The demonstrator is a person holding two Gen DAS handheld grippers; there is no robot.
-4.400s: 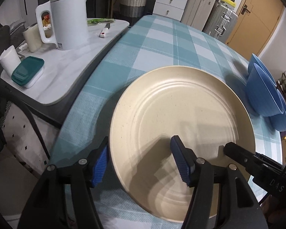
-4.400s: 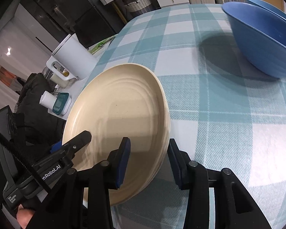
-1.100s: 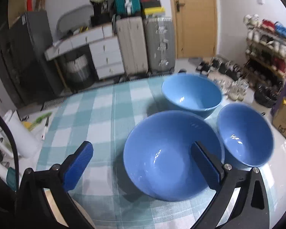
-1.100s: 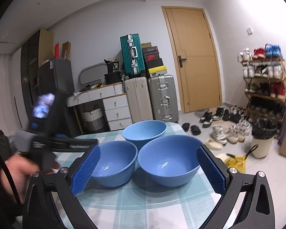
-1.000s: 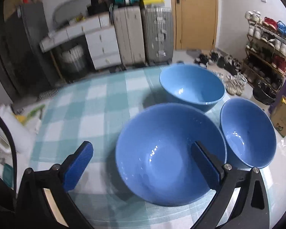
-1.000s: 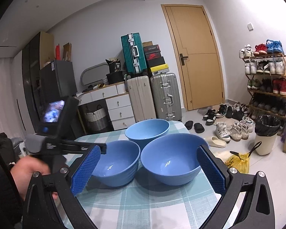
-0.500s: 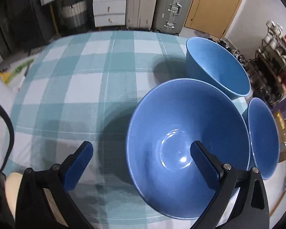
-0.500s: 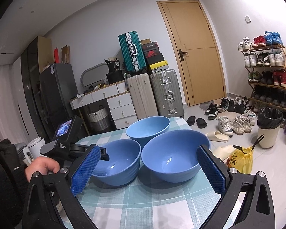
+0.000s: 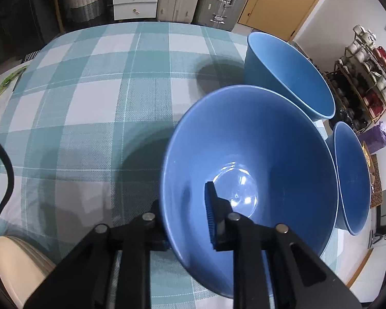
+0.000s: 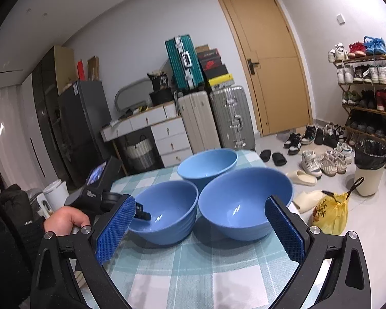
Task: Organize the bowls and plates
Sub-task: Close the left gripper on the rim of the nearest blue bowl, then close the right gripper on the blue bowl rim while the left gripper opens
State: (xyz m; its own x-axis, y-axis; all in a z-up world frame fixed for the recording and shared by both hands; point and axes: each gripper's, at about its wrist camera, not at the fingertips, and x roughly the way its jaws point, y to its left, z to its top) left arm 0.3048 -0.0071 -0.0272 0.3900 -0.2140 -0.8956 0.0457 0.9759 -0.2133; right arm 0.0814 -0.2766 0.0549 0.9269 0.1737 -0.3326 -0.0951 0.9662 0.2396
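Three blue bowls stand together on the checked tablecloth (image 9: 90, 97). My left gripper (image 9: 182, 202) points steeply down at the nearest bowl (image 9: 247, 144). Its jaws are closing on that bowl's near rim, one pad (image 9: 210, 206) inside and the other hidden behind the outer wall. In the right wrist view this ribbed bowl (image 10: 172, 213) is on the left, with the left gripper (image 10: 141, 212) at its rim. My right gripper (image 10: 200, 213) hovers open and empty in front of the bowls, nearest the smooth bowl (image 10: 244, 203). A cream plate (image 9: 12, 265) lies at the lower left.
A second bowl (image 9: 285, 77) stands behind the gripped one and a third (image 9: 352, 175) to its right, close to the table's edge. A hand (image 10: 64, 219) holds the left gripper. Suitcases (image 10: 229, 118), drawers and a shoe rack (image 10: 365, 90) stand beyond the table.
My left gripper has dropped toward the nearest bowl, tilted down, and its jaws have come from wide open to closed on the rim. The right gripper has stayed where it was.
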